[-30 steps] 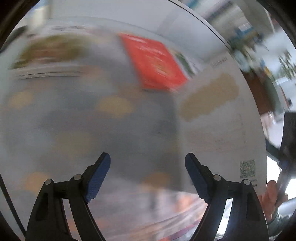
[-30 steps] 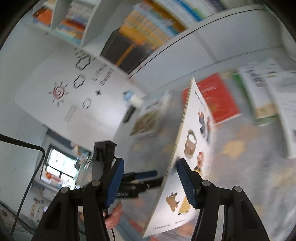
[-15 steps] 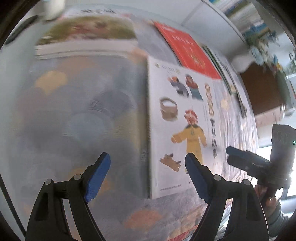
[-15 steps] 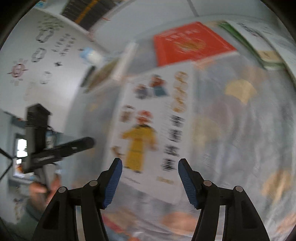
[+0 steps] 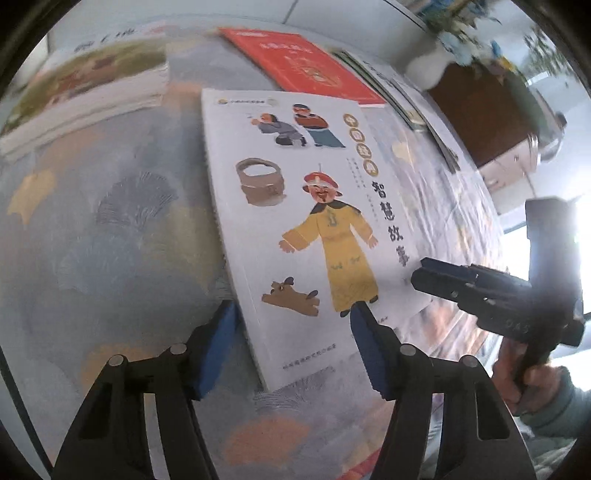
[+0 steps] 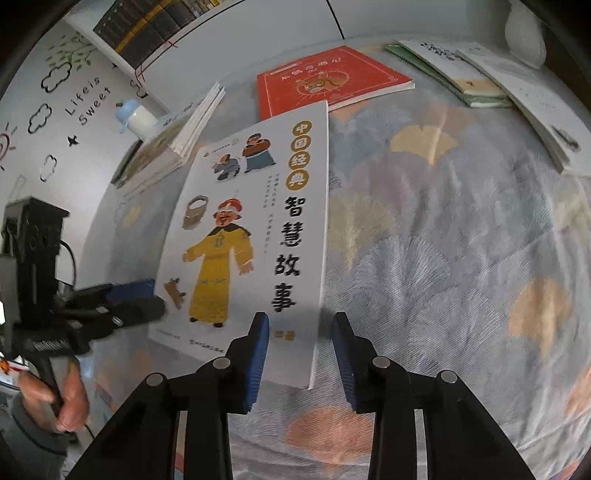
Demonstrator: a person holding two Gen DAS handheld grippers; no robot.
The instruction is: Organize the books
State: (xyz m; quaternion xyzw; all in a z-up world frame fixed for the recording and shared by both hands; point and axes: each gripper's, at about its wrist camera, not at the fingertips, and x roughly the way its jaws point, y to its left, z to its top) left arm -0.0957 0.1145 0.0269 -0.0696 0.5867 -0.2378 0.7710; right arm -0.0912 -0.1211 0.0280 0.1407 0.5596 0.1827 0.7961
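A white picture book (image 5: 314, 221) with a yellow-robed figure lies flat on the patterned tablecloth (image 5: 110, 240); it also shows in the right wrist view (image 6: 255, 236). My left gripper (image 5: 291, 343) is open, its fingers straddling the book's near left corner. My right gripper (image 6: 299, 354) is open, partly closed in, over the book's near right corner. A red book (image 6: 328, 83) lies just beyond the white one. The right gripper also shows in the left wrist view (image 5: 443, 280), at the book's right edge.
A stack of thin books (image 6: 173, 144) lies far left, with a small blue-capped bottle (image 6: 135, 118) behind it. Green and white books (image 6: 476, 81) lie far right by a white vase (image 6: 524, 33). A bookshelf (image 6: 155, 22) stands on the back wall.
The white book went from standing on edge to lying flat on the cloth. Both grippers have moved in close to its near edge, and their jaws stand narrower than before.
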